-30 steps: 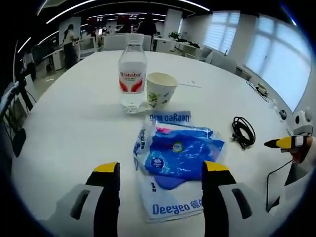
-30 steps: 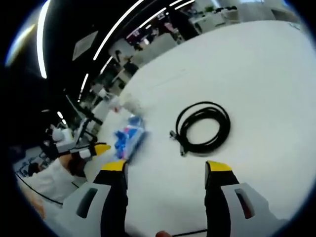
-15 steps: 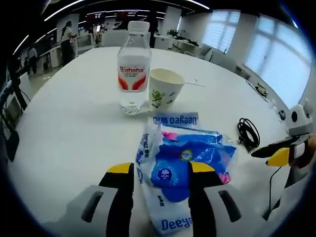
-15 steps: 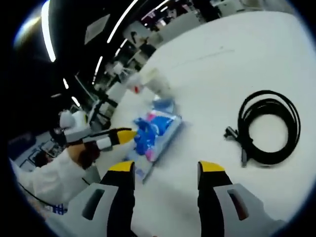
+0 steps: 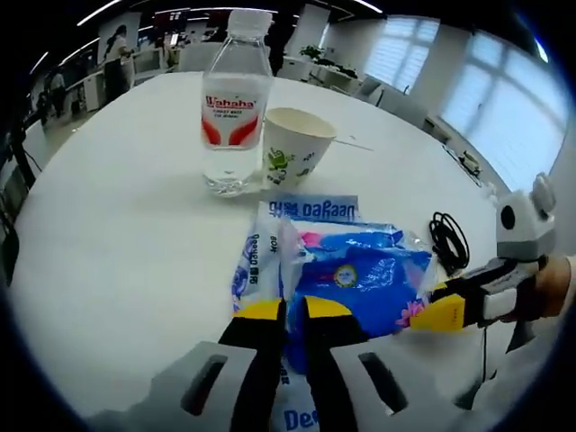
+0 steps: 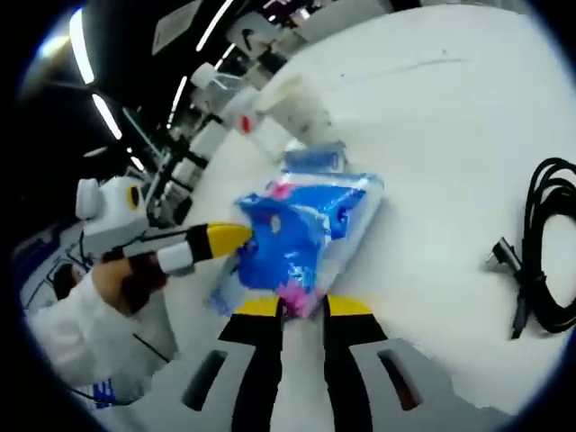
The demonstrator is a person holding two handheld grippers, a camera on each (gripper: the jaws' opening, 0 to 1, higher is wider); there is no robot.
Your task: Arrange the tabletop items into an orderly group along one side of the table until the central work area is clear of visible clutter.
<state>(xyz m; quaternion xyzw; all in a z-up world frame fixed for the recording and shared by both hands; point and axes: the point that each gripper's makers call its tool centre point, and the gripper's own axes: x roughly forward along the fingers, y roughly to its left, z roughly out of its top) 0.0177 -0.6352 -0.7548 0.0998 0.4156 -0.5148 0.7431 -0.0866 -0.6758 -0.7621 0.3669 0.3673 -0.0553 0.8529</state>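
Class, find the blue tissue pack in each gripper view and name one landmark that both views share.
Left gripper view: blue tissue pack lies at lower centre, just above the closed jaws.
Right gripper view: it sits centre-left, above the jaws.
Shared landmark: the paper cup beyond the pack.

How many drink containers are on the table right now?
2. The water bottle stands upright at the far side of the white table; the paper cup stands just beside it, beyond the blue tissue pack. Nothing suggests others, though the views don't cover the whole table.
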